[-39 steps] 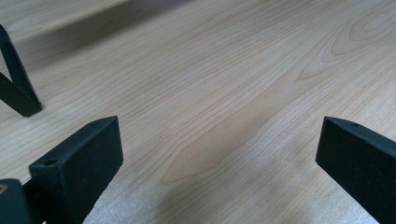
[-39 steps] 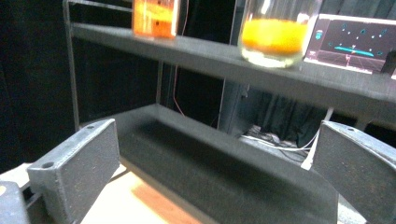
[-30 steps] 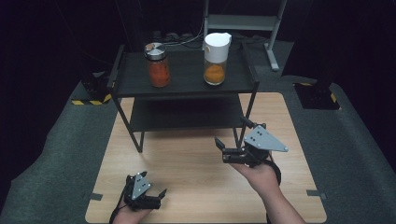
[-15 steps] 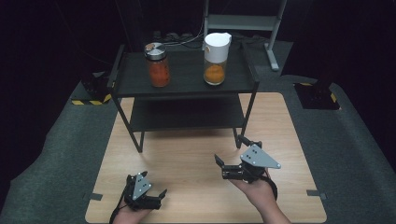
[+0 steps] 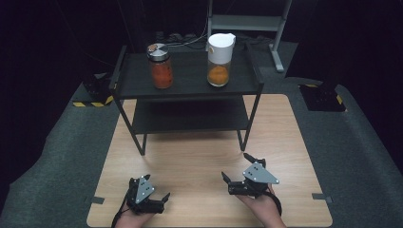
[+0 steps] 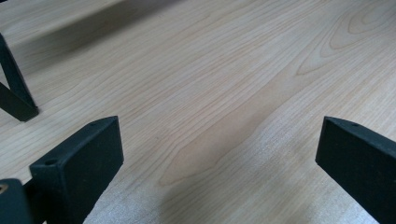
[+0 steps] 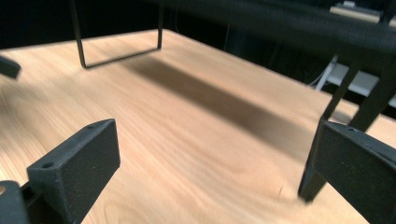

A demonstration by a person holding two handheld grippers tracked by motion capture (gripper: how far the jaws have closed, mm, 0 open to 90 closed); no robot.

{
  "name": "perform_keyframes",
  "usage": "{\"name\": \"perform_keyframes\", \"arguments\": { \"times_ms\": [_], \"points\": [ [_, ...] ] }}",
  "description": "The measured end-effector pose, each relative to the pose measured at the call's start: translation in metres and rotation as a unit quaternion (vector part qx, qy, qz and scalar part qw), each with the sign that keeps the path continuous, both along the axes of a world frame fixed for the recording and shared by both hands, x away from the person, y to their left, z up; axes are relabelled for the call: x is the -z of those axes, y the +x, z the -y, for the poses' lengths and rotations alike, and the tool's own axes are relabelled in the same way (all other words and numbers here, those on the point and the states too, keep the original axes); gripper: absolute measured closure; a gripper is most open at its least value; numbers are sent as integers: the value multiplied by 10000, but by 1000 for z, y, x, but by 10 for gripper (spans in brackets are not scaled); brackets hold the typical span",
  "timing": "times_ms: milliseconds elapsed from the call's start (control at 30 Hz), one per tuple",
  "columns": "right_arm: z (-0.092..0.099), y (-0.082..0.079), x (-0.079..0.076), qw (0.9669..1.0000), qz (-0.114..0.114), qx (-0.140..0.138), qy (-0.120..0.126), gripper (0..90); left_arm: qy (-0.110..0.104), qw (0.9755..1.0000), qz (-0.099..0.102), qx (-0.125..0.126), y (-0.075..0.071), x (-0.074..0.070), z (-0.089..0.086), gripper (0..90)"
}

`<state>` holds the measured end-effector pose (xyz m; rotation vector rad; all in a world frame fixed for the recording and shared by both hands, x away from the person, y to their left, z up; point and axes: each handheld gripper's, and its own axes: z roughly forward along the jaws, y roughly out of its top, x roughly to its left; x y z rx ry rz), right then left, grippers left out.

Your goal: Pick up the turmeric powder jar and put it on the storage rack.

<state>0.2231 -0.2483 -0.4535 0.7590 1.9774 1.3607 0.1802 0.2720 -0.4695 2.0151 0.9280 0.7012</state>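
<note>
Both grippers sit low over the near edge of the wooden table (image 5: 199,156), each with nothing in its grasp. The left gripper (image 5: 154,190) is near the near-left corner, jaws spread wide. In the left gripper view, bare wood grain fills the gap between the jaws, and one foot of the rack (image 6: 16,100) stands at the left edge of that picture. The right gripper (image 5: 236,166) is right of centre along the near edge, held in the person's right hand (image 5: 259,204), jaws likewise spread wide and empty. The right gripper view looks across open table toward the rack's legs and the shadow under it; that picture is somewhat blurred.

The black two-tier rack (image 5: 187,88) stands across the far half of the table. On its top shelf are two containers, well apart from each other and well apart from both grippers: a glass jar with a metal lid (image 5: 160,66), holding something red-orange, toward the shelf's left end; and a white-topped jar (image 5: 219,59), holding something orange at its bottom, toward the right end. Both stand upright with lids on. The lower shelf looks bare as far as I can see.

Judgement: neither jar is touched or approached, and neither gripper points closely at one. If the work is to handle these jars, it reads as not begun, or else as finished with the jars set on the shelf; I cannot tell which. Any reach, grip and transfer would all lie ahead.
</note>
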Motion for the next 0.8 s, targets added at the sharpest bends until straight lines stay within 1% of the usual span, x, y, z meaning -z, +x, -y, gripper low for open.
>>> {"name": "perform_keyframes", "arguments": {
  "times_ms": [33, 67, 133, 267, 333, 367, 433, 467, 533, 567, 600, 667, 700, 767, 800],
  "points": [
    [0, 0, 4, 10000, -35, 18, -28, 0, 15, 10000, -8, -1, 0, 0, 1, 12],
    [1, -1, 11, 9999, -85, 61, -86, 0, 37, 10000, -2, -19, 0, 0, 2, 13],
    [1, -2, 17, 9998, -99, 97, -171, 0, 62, 10000, 10, -35, -1, 0, 3, 13],
    [4, -2, 26, 9995, -179, 168, -198, 0, 78, 10000, 1, -42, -1, -1, 4, 13],
    [4, -2, 28, 9994, -193, 194, -211, 0, 93, 9999, -23, -46, 0, -1, 4, 13],
    [4, -4, 31, 9992, -237, 242, -230, 0, 103, 9999, -23, -41, 0, -1, 4, 13],
    [4, -5, 32, 9989, -219, 264, -313, 0, 113, 9999, -25, -30, 1, -1, 5, 13],
    [4, -5, 32, 9989, -219, 264, -313, 0, 113, 9999, -25, -30, 1, -1, 5, 13],
    [4, -7, 34, 9987, -237, 261, -360, 0, 164, 9998, -69, 10, 3, -3, 6, 13],
    [6, -7, 35, 9985, -245, 257, -407, 1, 231, 9997, -97, 77, 5, -4, 7, 13],
    [6, -7, 35, 9985, -245, 257, -407, 1, 231, 9997, -97, 77, 5, -4, 7, 13],
    [9, -8, 34, 9980, -309, 281, -481, 4, 308, 9994, -124, 71, 7, -5, 11, 13],
    [9, -8, 34, 9980, -309, 281, -481, 4, 308, 9994, -124, 71, 7, -5, 11, 13],
    [11, -9, 32, 9971, -380, 352, -552, 8, 384, 9992, -121, 31, 7, -5, 15, 13],
    [11, -8, 30, 9967, -435, 353, -594, 9, 384, 9992, -121, 31, 7, -5, 15, 13]
  ]
}}
